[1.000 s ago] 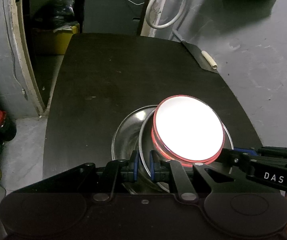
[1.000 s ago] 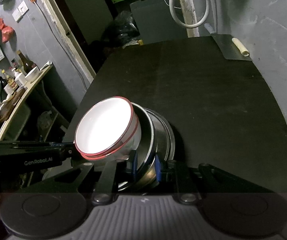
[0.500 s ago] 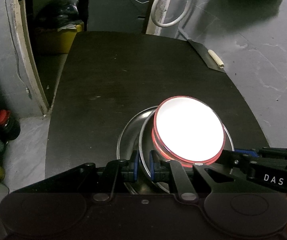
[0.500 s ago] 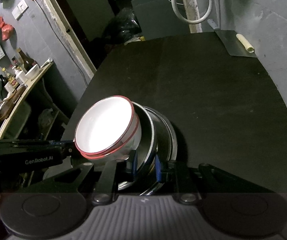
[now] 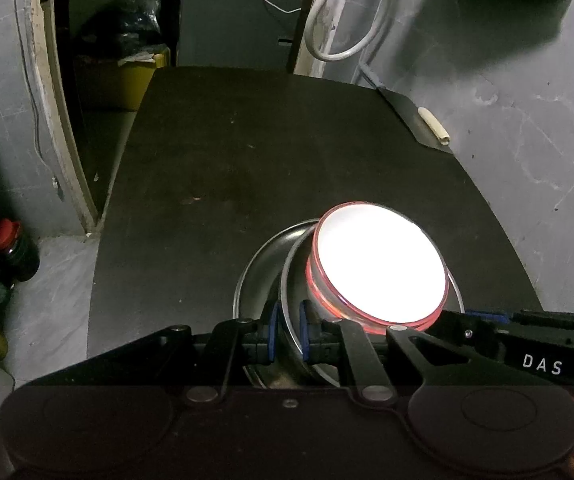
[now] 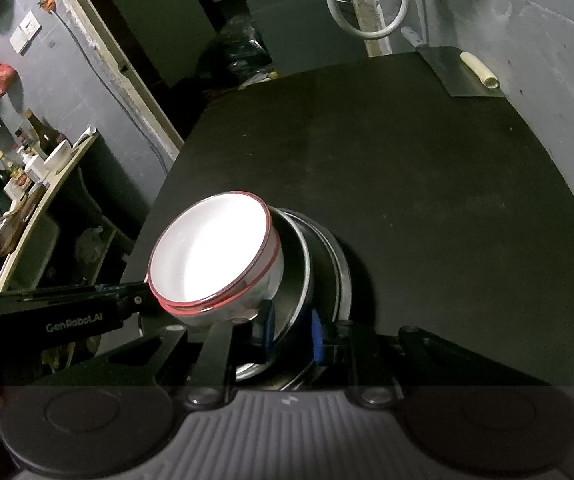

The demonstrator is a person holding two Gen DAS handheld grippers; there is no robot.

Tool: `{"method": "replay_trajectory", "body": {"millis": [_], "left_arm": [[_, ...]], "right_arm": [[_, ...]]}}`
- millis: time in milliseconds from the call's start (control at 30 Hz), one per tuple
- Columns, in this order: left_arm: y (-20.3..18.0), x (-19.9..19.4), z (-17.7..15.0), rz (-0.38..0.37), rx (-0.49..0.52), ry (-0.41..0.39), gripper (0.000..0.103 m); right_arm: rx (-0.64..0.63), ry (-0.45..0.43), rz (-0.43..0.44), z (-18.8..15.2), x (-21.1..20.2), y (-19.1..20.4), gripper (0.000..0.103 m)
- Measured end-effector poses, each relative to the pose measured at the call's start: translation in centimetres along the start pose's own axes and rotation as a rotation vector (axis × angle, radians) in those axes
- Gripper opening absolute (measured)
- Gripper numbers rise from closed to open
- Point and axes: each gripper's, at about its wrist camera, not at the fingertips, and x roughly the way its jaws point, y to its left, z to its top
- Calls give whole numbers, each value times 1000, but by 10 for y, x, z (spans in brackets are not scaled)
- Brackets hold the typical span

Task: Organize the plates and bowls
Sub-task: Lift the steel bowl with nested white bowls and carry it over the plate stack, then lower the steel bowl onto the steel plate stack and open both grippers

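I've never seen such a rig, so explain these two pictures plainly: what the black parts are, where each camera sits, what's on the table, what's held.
There is no robot here. A person holds a two-finger gripper in each hand, and a fisheye camera on each looks along its fingers. One picture comes from the left gripper, the other from the right gripper. The black frames at the bottom are the grippers themselves. On the dark table are nested steel dishes, with a red-rimmed white bowl sitting tilted in them. Both grippers are shut on the steel rims, from opposite sides. A flat metal tool lies at the far corner.
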Motion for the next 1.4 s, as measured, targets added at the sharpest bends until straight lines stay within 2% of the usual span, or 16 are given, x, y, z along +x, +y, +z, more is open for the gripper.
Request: {"method": "replay_trajectory", "body": {"millis": [233, 433, 733, 800, 867, 1067, 1200, 1233, 1400], "left_arm": [[2, -2, 0, -1, -2, -4, 13], [6, -2, 1, 18, -25, -8, 28], [7, -2, 1, 20, -29, -13, 29], [6, -2, 1, 36, -26, -17, 36], [7, -2, 0, 80, -29, -15, 52], [11, -8, 0, 92, -33, -32, 66], [12, -12, -1, 97, -28, -40, 70], [13, -13, -1, 96, -29, -43, 75], [13, -17, -1, 92, -23, -55, 78]], "right_arm": [[8, -6, -7, -1, 0, 2, 24], [17, -11, -13, -1, -2, 4, 25], [19, -22, -41, -3, -6, 5, 30], [26, -25, -52, -4, -8, 3, 34], [35, -30, -59, -4, -10, 1, 37], [56, -49, -80, -6, -15, 0, 46], [55, -47, -89, -8, -15, 3, 47], [54, -47, -92, -8, -16, 3, 48], [61, -57, -108, -11, -20, 5, 55]]}}
